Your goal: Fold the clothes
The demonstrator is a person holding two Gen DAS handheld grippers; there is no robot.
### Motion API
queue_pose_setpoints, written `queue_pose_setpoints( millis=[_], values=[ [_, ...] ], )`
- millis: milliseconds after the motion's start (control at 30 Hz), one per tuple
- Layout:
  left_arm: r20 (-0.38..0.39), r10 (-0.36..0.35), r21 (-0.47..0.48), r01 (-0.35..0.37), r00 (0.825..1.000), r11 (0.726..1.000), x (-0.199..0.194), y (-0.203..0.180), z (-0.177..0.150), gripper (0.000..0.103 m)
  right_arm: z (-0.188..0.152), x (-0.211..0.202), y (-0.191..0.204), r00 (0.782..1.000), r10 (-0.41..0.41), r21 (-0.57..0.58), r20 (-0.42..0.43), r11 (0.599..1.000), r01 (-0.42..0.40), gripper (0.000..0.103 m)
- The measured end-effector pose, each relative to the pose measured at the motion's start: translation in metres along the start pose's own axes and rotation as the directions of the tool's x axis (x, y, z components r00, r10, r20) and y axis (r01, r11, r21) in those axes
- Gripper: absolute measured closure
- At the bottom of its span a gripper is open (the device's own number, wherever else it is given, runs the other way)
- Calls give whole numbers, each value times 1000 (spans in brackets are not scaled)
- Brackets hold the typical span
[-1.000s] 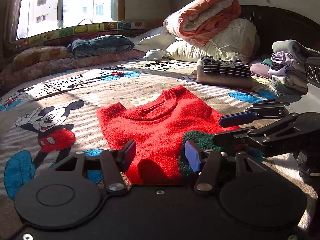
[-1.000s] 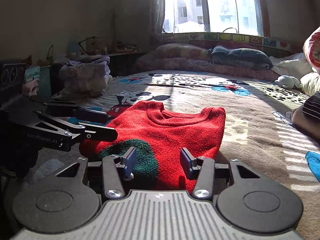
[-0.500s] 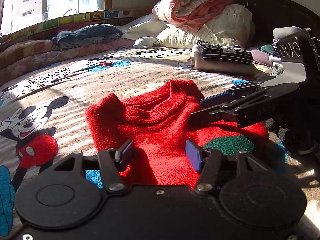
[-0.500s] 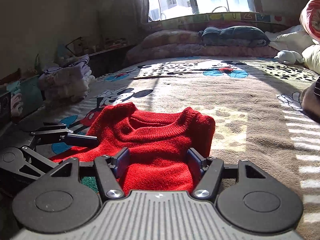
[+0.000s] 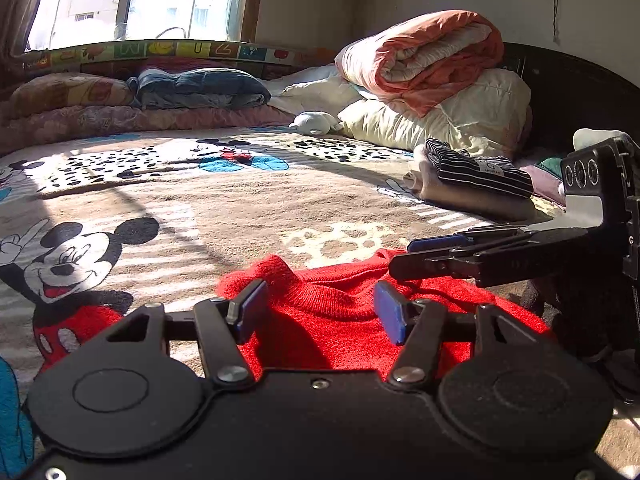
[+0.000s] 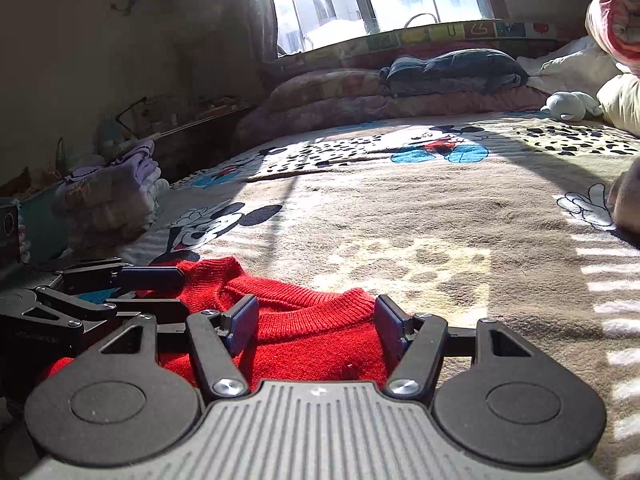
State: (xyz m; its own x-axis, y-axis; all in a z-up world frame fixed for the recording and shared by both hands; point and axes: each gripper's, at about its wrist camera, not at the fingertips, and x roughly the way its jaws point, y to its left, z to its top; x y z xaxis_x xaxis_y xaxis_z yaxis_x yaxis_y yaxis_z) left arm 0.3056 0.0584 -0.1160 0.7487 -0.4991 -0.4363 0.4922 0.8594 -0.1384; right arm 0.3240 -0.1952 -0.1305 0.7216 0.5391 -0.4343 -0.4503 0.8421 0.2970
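Note:
A red knit sweater point(image 5: 332, 320) lies folded on the cartoon-mouse blanket, collar pointing away from me. My left gripper point(image 5: 320, 310) stands open low over its left part, blue pads on either side of the collar ribbing. The right gripper point(image 5: 436, 256) reaches in from the right just above the sweater's far right edge. In the right wrist view my right gripper point(image 6: 314, 326) is open over the sweater point(image 6: 312, 332), one pad at the collar, the other at the right shoulder. The left gripper point(image 6: 152, 288) comes in from the left, open.
A folded striped garment on a beige one point(image 5: 472, 178) lies at the right. Rolled quilts and pillows point(image 5: 432, 80) are piled against the headboard. More folded bedding point(image 5: 192, 88) lines the window side. A pile of clothes point(image 6: 108, 196) sits off the bed's left edge.
Both grippers have moved forward along the sweater toward its collar and dropped lower. The green patch near the hem has left view. Both stay open.

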Motion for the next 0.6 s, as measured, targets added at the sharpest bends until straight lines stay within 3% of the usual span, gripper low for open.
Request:
queue_pose_setpoints(
  millis=[133,300,367,533,600],
  values=[
    [-55,-51,-75,47,997,996,9,12,-3,37,-2,4,-7,1000,21,49,-20,999,-20,38],
    [-64,31,76,-26,997,997,9,-13,-8,34,-2,-8,-5,999,9,36,39,999,-11,39],
    [-21,37,76,-35,999,997,-2,-12,-7,34,-1,-19,-2,998,1,21,68,1000,-3,39],
    [52,34,137,-41,998,990,-50,-36,-12,34,-11,-60,34,999,19,-168,49,986,-11,39],
    [45,32,180,-40,998,983,-65,-51,-19,34,-22,-78,54,999,15,-240,44,971,-4,39]
  ],
)
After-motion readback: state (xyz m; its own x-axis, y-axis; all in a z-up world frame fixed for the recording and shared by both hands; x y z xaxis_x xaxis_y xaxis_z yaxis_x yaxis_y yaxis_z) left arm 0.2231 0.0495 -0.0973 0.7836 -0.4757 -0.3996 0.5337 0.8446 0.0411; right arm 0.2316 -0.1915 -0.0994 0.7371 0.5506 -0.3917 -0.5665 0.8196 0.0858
